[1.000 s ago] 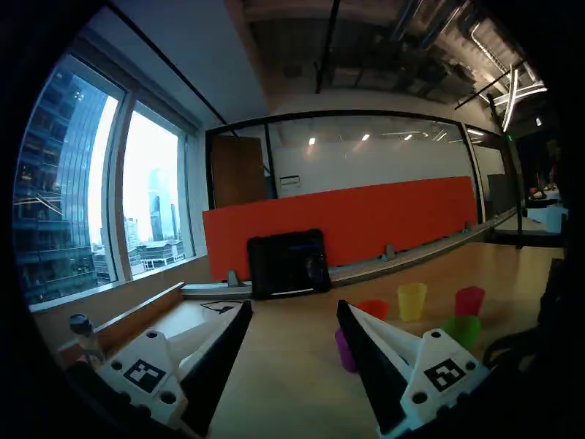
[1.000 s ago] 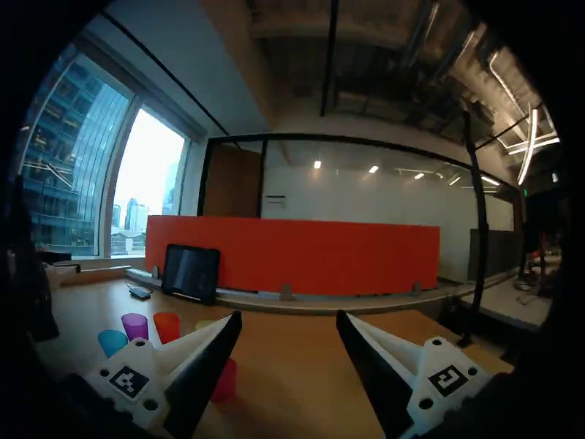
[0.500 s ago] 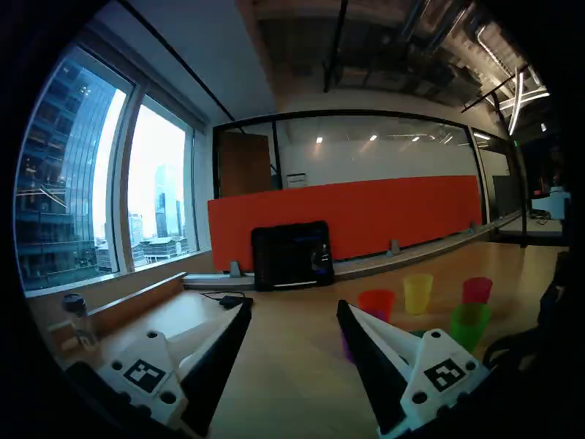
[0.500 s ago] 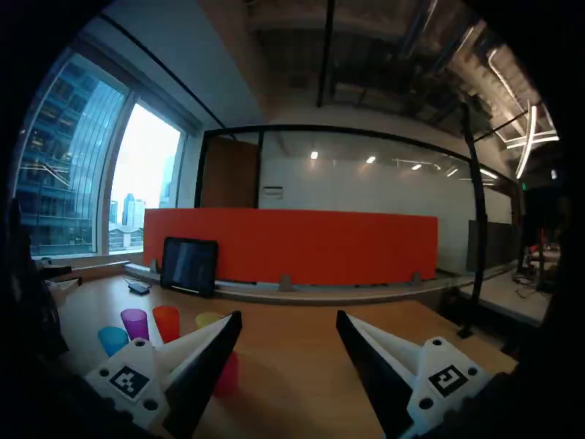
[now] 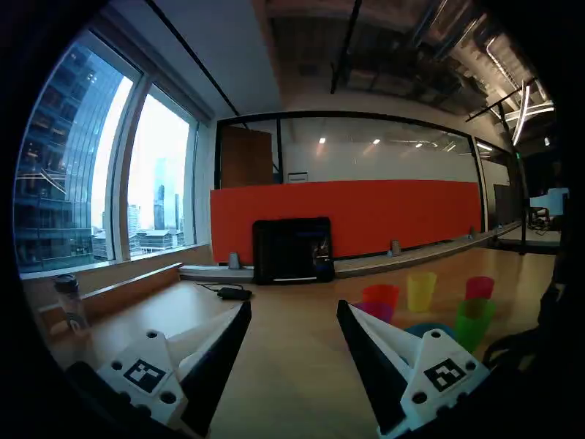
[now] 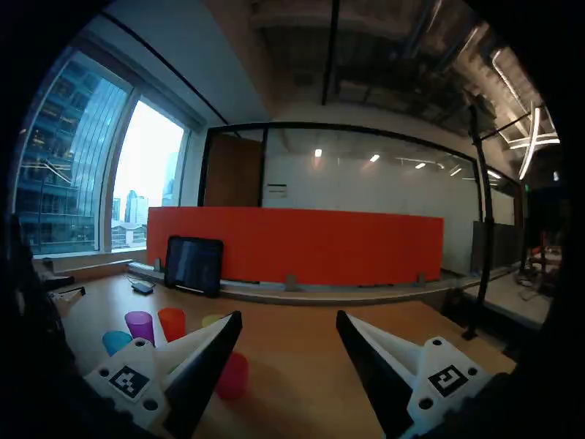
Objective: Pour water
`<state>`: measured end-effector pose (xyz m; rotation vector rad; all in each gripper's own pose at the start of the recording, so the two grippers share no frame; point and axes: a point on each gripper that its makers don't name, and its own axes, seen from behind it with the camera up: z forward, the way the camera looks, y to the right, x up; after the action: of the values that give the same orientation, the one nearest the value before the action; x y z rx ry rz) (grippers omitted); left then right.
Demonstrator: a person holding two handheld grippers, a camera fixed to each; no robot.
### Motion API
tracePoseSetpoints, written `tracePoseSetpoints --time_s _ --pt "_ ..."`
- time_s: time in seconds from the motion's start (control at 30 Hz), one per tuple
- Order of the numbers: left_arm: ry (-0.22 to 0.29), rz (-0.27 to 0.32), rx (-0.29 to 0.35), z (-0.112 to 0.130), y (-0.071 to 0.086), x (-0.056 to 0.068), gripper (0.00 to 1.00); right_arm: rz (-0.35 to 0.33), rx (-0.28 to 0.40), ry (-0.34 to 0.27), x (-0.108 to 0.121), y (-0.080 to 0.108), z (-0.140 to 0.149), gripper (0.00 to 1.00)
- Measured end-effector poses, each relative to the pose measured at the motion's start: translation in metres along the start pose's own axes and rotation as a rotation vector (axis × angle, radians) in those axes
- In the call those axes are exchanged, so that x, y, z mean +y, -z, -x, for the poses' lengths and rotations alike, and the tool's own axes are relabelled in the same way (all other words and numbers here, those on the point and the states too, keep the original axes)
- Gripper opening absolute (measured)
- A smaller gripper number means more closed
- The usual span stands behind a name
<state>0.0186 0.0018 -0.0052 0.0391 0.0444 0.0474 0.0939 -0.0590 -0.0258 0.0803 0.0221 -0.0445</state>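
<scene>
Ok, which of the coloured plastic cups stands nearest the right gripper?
The pink translucent plastic cup, partly hidden behind one finger of the right gripper. The blue cup, purple cup, orange cup and yellow cup all stand farther back.

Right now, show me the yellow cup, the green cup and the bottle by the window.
yellow cup (image 5: 421, 293), left gripper view, middle of its side wall.
green cup (image 5: 474, 318), left gripper view, middle of its side wall.
bottle (image 5: 73, 311), left gripper view, its clear body below the dark cap.
</scene>
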Motion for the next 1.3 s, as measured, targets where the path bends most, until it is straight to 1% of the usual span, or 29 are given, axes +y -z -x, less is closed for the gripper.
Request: tracePoseSetpoints --time_s 0.2,0.57,0.87,1.3 --pt "0.026 -0.002 -0.008 0.007 -0.002 -0.007 0.87 0.000 -0.001 0.006 -0.003 -0.002 -0.004 1.00" --pt "0.048 0.003 -0.021 0.014 -0.005 -0.007 0.87 -0.007 -0.004 0.020 -0.008 -0.006 -0.004 1.00" --pt "0.048 0.000 -0.039 0.019 -0.006 -0.010 0.86 -0.013 -0.005 0.021 -0.011 -0.008 -0.005 1.00" --pt "0.048 0.006 -0.043 0.018 -0.006 -0.009 0.87 -0.012 -0.005 0.022 -0.011 -0.006 -0.006 1.00"
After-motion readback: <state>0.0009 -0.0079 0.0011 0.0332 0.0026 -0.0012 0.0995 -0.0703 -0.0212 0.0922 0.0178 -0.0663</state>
